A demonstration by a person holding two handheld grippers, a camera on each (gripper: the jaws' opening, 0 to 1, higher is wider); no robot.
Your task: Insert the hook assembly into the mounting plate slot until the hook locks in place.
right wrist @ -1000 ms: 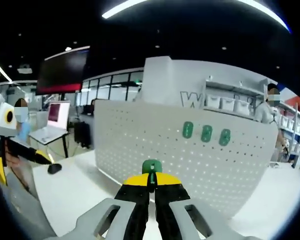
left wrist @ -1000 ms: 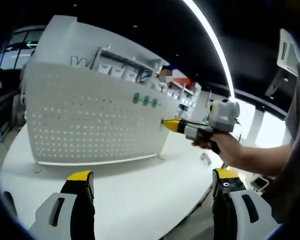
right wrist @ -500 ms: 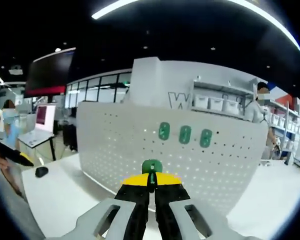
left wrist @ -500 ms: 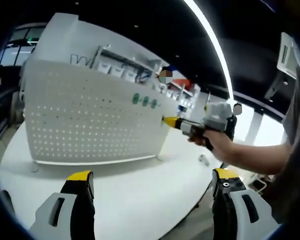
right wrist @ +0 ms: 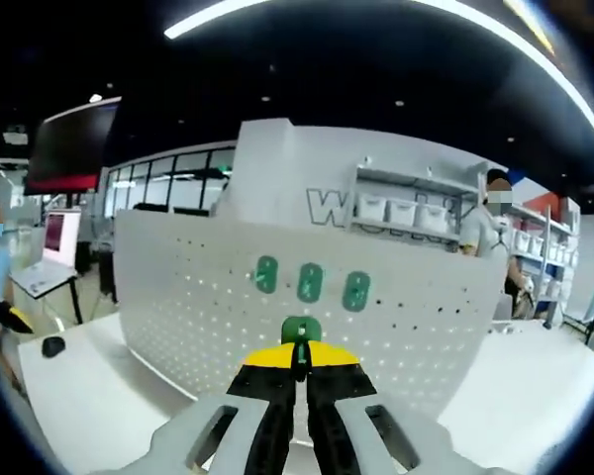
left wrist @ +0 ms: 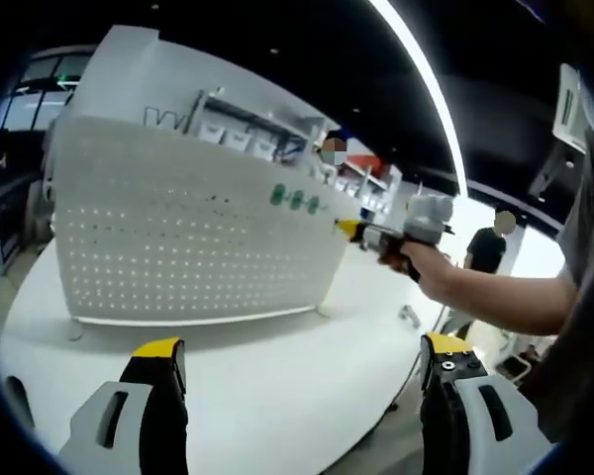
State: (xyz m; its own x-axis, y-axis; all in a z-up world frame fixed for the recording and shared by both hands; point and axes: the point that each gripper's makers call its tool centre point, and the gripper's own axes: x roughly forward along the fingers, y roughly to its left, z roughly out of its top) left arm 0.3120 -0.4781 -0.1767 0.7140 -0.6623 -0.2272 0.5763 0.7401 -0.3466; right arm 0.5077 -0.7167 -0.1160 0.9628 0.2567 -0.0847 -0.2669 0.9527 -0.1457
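A white perforated mounting plate (left wrist: 188, 237) (right wrist: 277, 327) stands upright on a round white table (left wrist: 247, 386). Three green hooks (right wrist: 309, 281) (left wrist: 296, 199) sit in a row high on the plate. My right gripper (right wrist: 299, 348) is shut on a green hook (right wrist: 300, 330), held in front of the plate below that row. In the left gripper view the right gripper (left wrist: 348, 230) reaches toward the plate's upper right edge, held by a person's hand (left wrist: 431, 265). My left gripper (left wrist: 302, 361) stands open low over the table with nothing between its fingers (left wrist: 158, 351).
Behind the plate rise a white wall with lettering and shelves of white bins (right wrist: 406, 210). People stand at the back right (right wrist: 490, 228) (left wrist: 485, 252). A small dark object (right wrist: 51, 346) lies on the table at the left. A small item (left wrist: 408, 315) lies near the table's right edge.
The right gripper with its hook has moved rightward along the plate, closer to its face and higher toward the green row. The left gripper has stayed put.
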